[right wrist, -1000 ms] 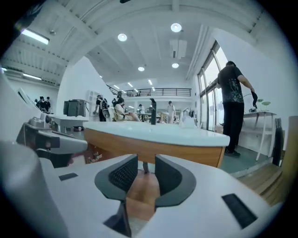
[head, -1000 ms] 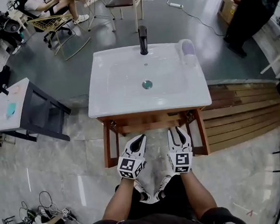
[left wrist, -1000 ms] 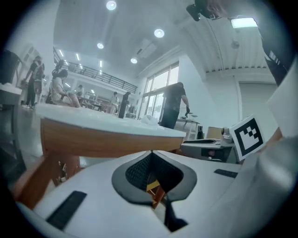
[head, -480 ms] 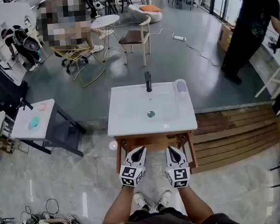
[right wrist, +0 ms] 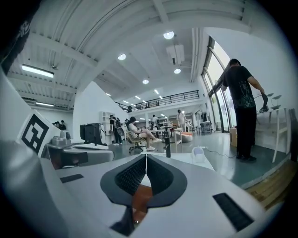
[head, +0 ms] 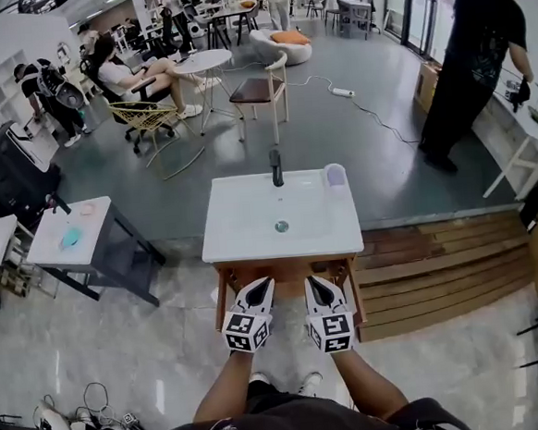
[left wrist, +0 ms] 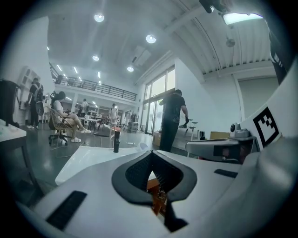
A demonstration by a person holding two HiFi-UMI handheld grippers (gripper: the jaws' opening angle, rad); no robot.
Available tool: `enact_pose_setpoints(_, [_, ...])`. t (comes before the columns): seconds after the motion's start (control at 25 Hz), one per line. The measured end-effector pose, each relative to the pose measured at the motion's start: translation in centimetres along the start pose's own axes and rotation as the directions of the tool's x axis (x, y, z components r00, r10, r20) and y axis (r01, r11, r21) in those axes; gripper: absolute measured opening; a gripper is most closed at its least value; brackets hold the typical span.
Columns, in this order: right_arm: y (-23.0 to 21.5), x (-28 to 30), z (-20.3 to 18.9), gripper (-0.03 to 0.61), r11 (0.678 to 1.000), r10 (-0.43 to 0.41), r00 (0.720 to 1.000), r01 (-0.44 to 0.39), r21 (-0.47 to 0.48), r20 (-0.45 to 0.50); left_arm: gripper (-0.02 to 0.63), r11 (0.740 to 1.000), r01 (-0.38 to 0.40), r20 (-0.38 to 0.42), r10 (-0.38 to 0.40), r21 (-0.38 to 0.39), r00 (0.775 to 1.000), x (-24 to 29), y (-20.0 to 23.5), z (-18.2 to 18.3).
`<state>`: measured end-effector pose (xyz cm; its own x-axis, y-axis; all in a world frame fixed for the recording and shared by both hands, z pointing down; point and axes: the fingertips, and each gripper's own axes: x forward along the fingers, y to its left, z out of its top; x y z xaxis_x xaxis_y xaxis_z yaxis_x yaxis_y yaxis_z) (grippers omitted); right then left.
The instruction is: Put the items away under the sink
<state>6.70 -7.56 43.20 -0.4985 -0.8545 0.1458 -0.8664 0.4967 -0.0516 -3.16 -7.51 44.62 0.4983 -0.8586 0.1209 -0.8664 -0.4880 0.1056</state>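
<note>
**Both grippers shut and level before the sink**

At the bottom centre of the head view, two bare forearms reach up the frame, each ending in a gripper. The left gripper (head: 263, 284) and the right gripper (head: 311, 282) lie side by side, close but apart, and both point toward the sink. Each gripper's own view shows its fingers pressed together at the tips with nothing pinched between them. Only a sliver of brown wood shows through the gap behind the tips.

Just beyond the fingertips stands the wooden stand (head: 224, 292) that carries the white sink (head: 242, 230), at frame centre. From above, the space under the basin is hidden — what lies in it cannot be told. A dark faucet (head: 275, 167) rises upright at the middle of the sink's far edge. A pale, translucent cup (head: 335, 174) stands on the sink's far right corner, well apart from both grippers.

Right of the sink runs a strip of wooden decking (head: 440, 261). To the left stands a small white worktop (head: 93, 223) with a teal thing (head: 70, 237) on it.

Farther off, in the upper left, a seated person (head: 138, 76) is on a yellow wire chair (head: 145, 117), beside a round white table (head: 203, 61). A wooden chair (head: 259, 90) stands behind the faucet — and at the upper right a standing person (head: 469, 45) in dark clothes bends over a white bench.
</note>
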Motion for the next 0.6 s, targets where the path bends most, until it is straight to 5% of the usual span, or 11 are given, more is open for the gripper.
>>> enact_pose_setpoints(0.6, [-5.1, 6.8, 1.1, 0.025, 0.997, -0.07, 0.997, 0.07, -0.029, -0.025, 0.008, 0.999, 0.034, 0.051, -0.035, 0.02, 0.998, 7.1, 4.0, 3.9])
